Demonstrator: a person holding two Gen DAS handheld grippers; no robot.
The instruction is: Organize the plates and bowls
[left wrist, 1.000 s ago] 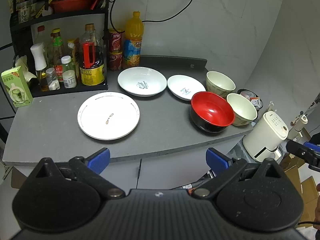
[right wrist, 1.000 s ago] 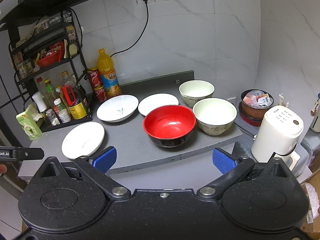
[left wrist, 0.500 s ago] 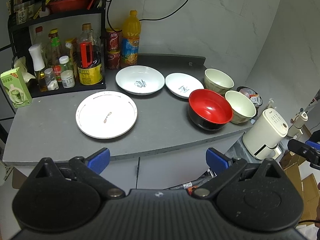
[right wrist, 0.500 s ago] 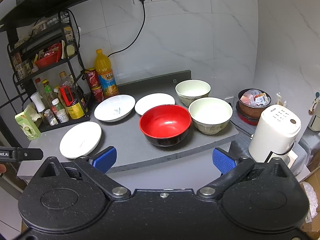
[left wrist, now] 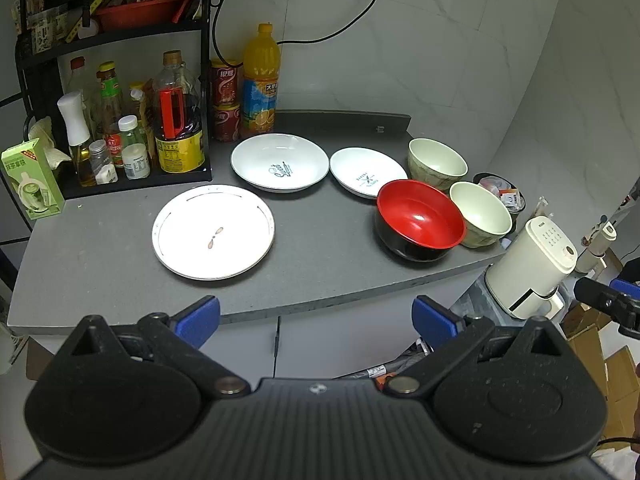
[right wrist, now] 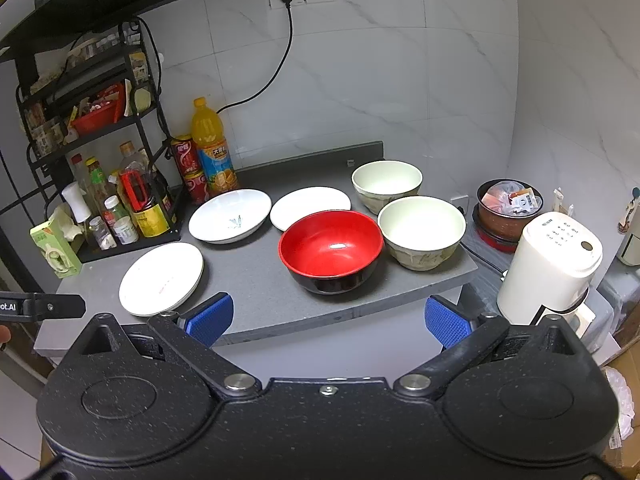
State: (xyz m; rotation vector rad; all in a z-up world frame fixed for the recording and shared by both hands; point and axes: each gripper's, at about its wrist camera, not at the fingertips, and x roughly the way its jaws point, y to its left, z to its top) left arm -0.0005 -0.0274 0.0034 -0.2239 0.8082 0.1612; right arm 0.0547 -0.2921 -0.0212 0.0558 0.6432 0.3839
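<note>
Three white plates lie on the grey counter [left wrist: 320, 264]: a flat rimmed plate [left wrist: 213, 237] at front left, a deep plate [left wrist: 280, 167] behind it and a small plate [left wrist: 366, 177] to its right. A red-and-black bowl [left wrist: 420, 225] [right wrist: 331, 250] stands beside two cream bowls, one near [left wrist: 480, 213] [right wrist: 421, 231] and one far [left wrist: 437, 159] [right wrist: 386, 184]. My left gripper [left wrist: 316, 320] hangs open before the counter's front edge, holding nothing. My right gripper [right wrist: 328, 318] is open too, short of the red bowl.
A black rack [left wrist: 120, 92] of bottles and jars fills the back left, with an orange juice bottle [left wrist: 261, 80], red cans [left wrist: 225, 104] and a green carton [left wrist: 32, 184]. Off the counter's right end stand a white appliance [right wrist: 550, 264] and a pot of packets [right wrist: 509, 208].
Both views have shifted slightly; the dishes sit a little higher and smaller in frame, as both grippers drew back a bit. Nothing on the counter moved.
</note>
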